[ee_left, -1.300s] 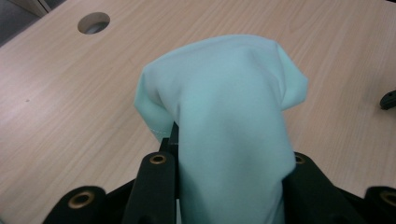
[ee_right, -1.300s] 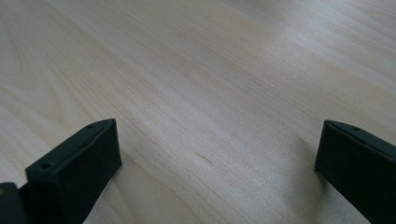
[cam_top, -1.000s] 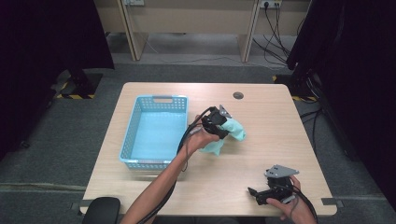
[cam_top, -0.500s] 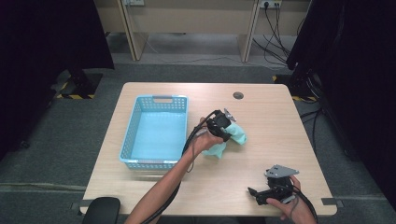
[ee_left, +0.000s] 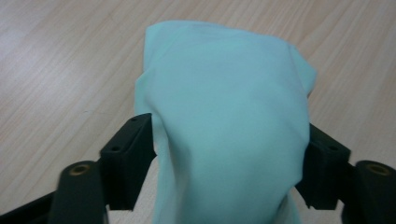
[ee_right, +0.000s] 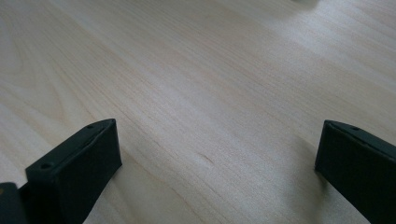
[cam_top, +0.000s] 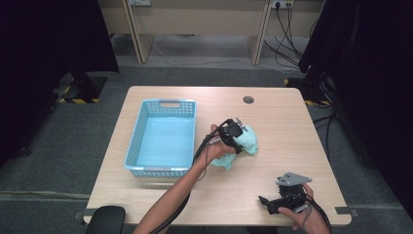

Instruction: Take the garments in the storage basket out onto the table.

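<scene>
Softly rumpled mint cloth (ee_left: 224,121) — smooth, pale wood table (ee_left: 56,70)

The light wooden worktop (cam_top: 272,117) lies bare along its far edge and right side, giving open passage there. The pale blue slatted plastic basket (cam_top: 163,139) blocks the left half. The crumpled mint-green cloth (cam_top: 249,142) sits just right of it, leaving a narrow gap between.
</scene>
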The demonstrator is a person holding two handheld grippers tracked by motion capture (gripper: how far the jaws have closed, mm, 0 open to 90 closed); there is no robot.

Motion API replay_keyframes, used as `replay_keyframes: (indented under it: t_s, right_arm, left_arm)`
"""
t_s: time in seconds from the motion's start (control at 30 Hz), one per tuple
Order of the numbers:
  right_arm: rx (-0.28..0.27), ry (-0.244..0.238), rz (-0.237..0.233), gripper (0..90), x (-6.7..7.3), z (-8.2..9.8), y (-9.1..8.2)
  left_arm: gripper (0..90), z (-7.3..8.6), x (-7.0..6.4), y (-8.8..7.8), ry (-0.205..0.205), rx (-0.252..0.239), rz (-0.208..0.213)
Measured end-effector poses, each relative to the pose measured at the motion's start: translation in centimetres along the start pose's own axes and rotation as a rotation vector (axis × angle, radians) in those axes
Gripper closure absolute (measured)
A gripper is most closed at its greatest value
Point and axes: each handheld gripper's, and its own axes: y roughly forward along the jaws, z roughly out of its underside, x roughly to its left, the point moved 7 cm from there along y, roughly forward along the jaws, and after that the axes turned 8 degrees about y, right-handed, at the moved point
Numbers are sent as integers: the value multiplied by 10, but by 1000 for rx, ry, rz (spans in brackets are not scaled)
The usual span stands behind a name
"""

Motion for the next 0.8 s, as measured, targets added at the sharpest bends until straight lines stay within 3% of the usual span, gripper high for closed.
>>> replay_keyframes:
  t_s: [0.23,0.8]
  right_arm:
    - [0,1,0,4,0,0,0]
    - [0,0,0,3,0,0,0]
  left_arm:
    - [100,-6,0,-8,-16,-18,-7]
    - [77,-16,0,-34,-38,-91,8]
